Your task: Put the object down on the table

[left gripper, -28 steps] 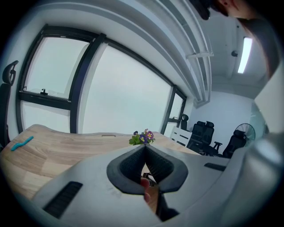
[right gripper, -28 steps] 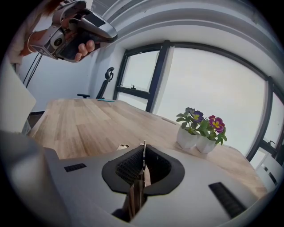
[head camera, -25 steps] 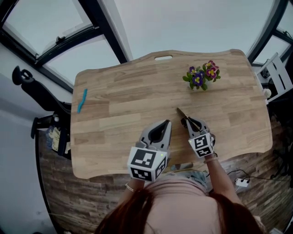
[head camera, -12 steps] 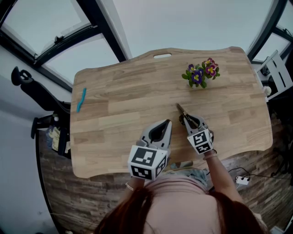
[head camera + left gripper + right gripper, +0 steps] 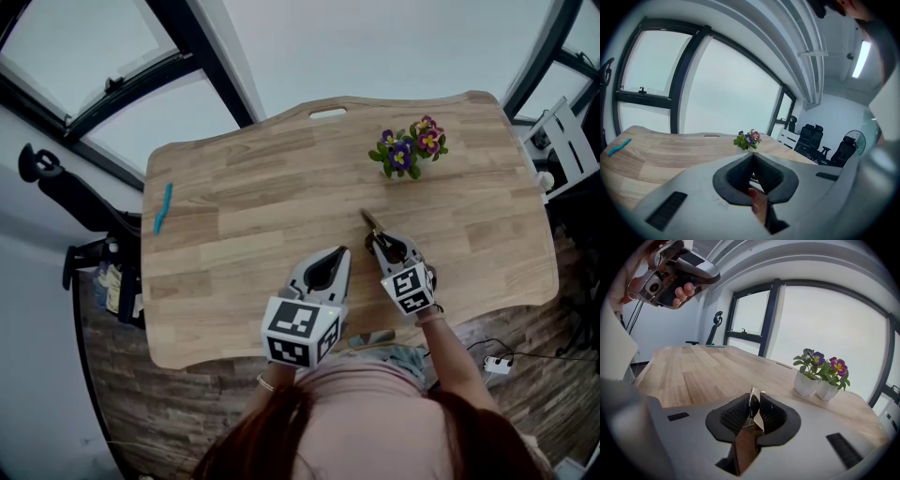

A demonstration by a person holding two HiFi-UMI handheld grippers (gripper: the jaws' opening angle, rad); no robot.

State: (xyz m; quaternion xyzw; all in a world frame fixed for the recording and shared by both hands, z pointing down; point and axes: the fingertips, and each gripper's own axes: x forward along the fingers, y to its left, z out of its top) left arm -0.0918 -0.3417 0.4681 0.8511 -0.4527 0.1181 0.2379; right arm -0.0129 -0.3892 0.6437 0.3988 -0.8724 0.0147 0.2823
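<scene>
My right gripper (image 5: pixel 382 242) is low over the wooden table (image 5: pixel 244 206), right of the middle and near the front edge. A thin tool (image 5: pixel 367 220) with a metal blade and brown handle (image 5: pixel 745 446) stands between its jaws and pokes out ahead of them. The jaws are opening; the blade leans on the left pad and a thin gap shows at the right pad. My left gripper (image 5: pixel 334 253) hovers beside it to the left, shut, with nothing in it (image 5: pixel 752 159).
Two small white pots of purple and pink flowers (image 5: pixel 410 155) stand at the back right, beyond the tool. A blue strip (image 5: pixel 162 208) lies near the table's left edge. Office chairs (image 5: pixel 813 138) and a fan stand beyond the table.
The right gripper and the tool have edged slightly forward over the table. The left gripper has stayed where it was.
</scene>
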